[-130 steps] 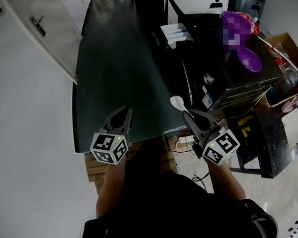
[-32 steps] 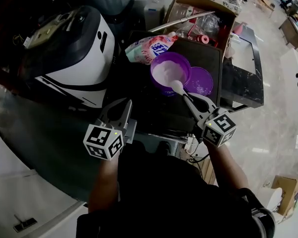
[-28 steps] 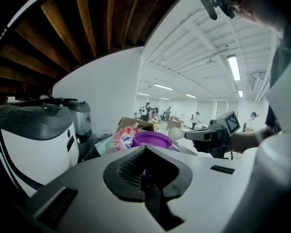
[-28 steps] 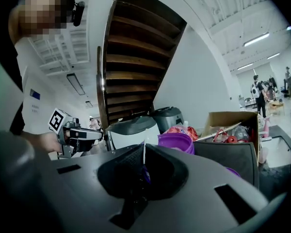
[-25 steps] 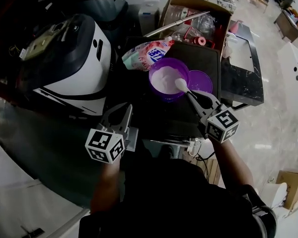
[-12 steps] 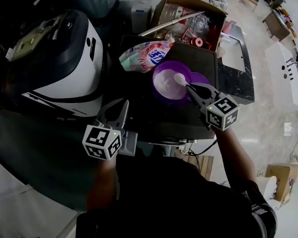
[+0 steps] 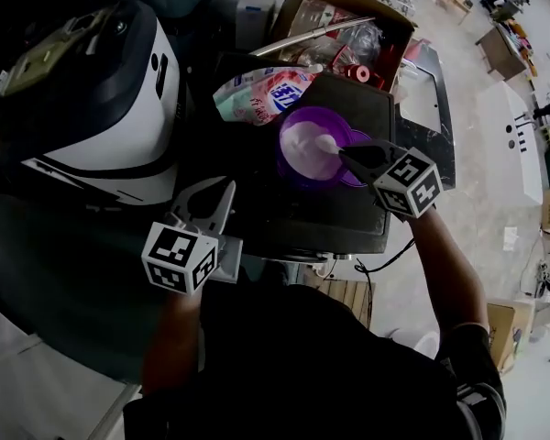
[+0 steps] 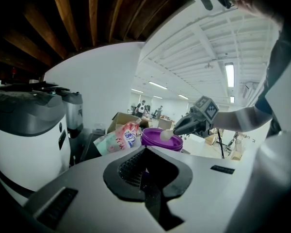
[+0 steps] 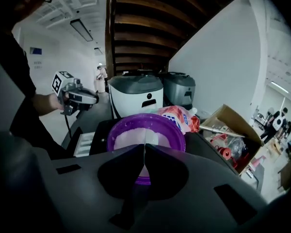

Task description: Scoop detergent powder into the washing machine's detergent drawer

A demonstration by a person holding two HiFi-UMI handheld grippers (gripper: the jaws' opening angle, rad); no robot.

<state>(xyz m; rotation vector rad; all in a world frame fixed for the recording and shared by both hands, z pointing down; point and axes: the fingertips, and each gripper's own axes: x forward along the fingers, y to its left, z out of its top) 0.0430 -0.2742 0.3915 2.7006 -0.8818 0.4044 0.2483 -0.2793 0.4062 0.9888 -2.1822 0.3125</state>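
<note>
A purple tub [image 7: 302,145] of white detergent powder stands on the black machine top [image 7: 302,209]. My right gripper [image 7: 344,151] is shut on a white spoon [image 7: 328,142], whose bowl lies over the powder inside the tub. In the right gripper view the spoon's thin handle [image 9: 144,155] runs out from the shut jaws toward the powder [image 9: 136,139]. My left gripper [image 7: 227,187] hovers at the machine's front left, shut and empty. A pale drawer [image 7: 227,257] juts out beside its cube. The left gripper view shows the spoon [image 8: 166,135] at the tub's rim [image 8: 161,139].
A pink and white detergent bag [image 7: 255,94] lies behind the tub. A purple lid [image 7: 359,141] sits to the tub's right. A white and black appliance [image 7: 101,81] stands on the left. An open cardboard box [image 7: 348,12] of clutter is at the back.
The right gripper has carried the spoon leftward, from the tub's near rim to over the powder. The left gripper stayed shut and low at the machine's front. My head view has shifted.
</note>
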